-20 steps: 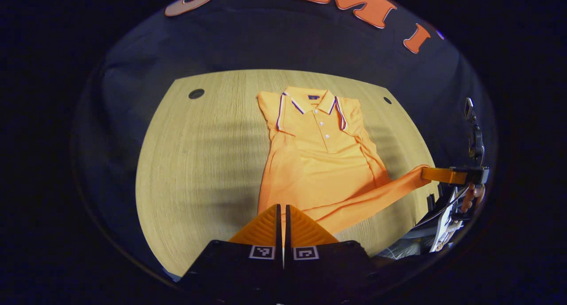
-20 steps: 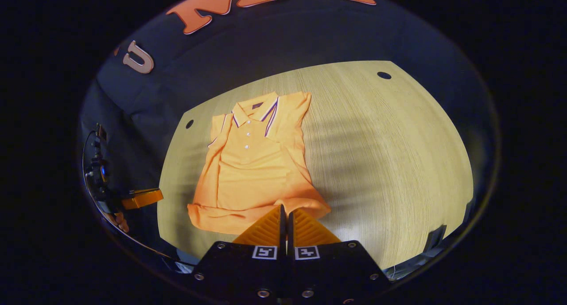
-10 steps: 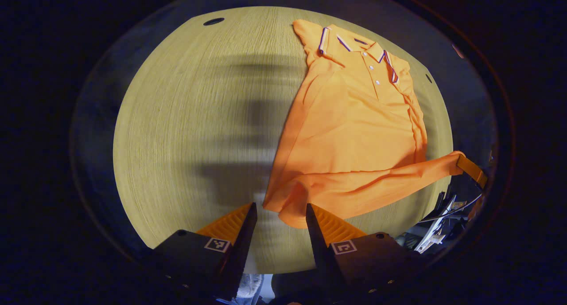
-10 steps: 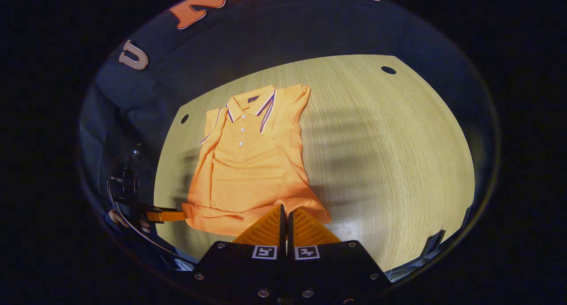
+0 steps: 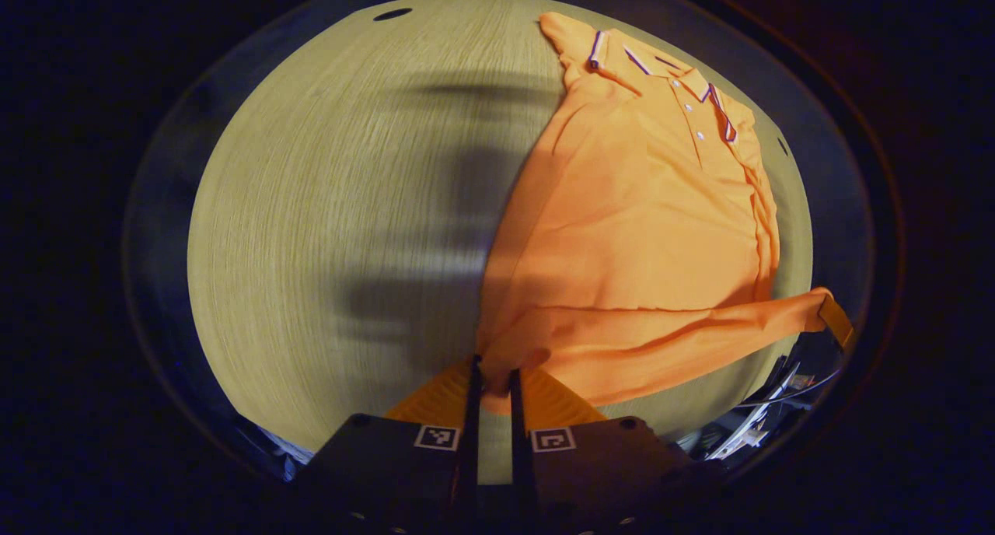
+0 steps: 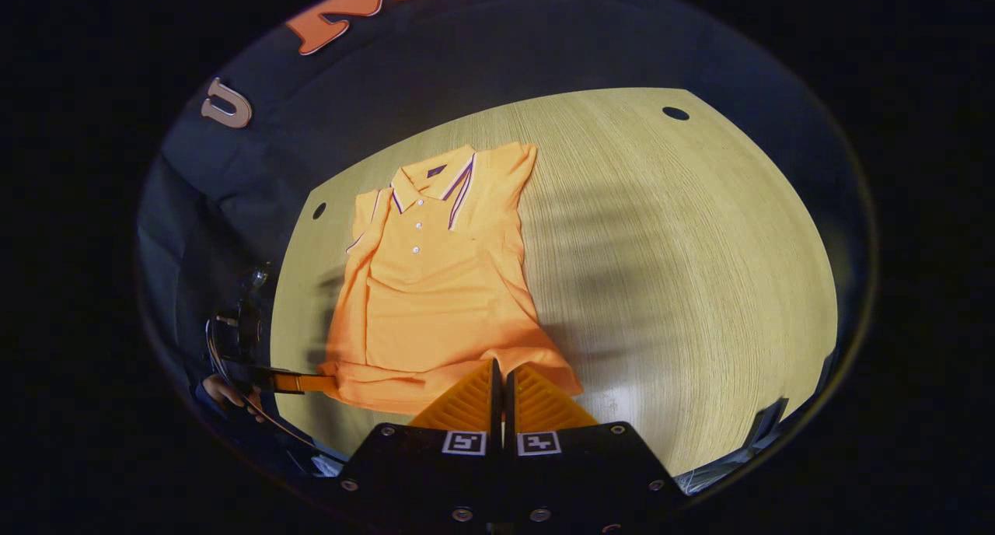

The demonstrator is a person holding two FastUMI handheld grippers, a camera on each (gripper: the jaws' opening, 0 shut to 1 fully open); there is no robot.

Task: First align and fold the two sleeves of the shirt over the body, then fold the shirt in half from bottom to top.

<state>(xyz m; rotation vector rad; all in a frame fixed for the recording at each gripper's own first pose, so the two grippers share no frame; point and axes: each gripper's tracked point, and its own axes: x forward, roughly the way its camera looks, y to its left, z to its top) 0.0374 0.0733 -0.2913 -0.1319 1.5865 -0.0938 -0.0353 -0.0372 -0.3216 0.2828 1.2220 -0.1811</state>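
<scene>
Where my right gripper meets the hem is hidden behind its own pressed-together fingers, so I cannot tell how much cloth it holds. My left gripper is nearly closed, pinching the hem corner of the orange shirt, which lies collar-away on the wooden table, sleeves folded in.

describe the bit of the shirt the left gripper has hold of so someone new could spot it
On the pale wooden table lies an orange polo shirt, collar at the far end. Follow its near hem to the corner away from the right gripper. That corner sits bunched between the left gripper's fingers, while the rest of the body lies flat.
</scene>
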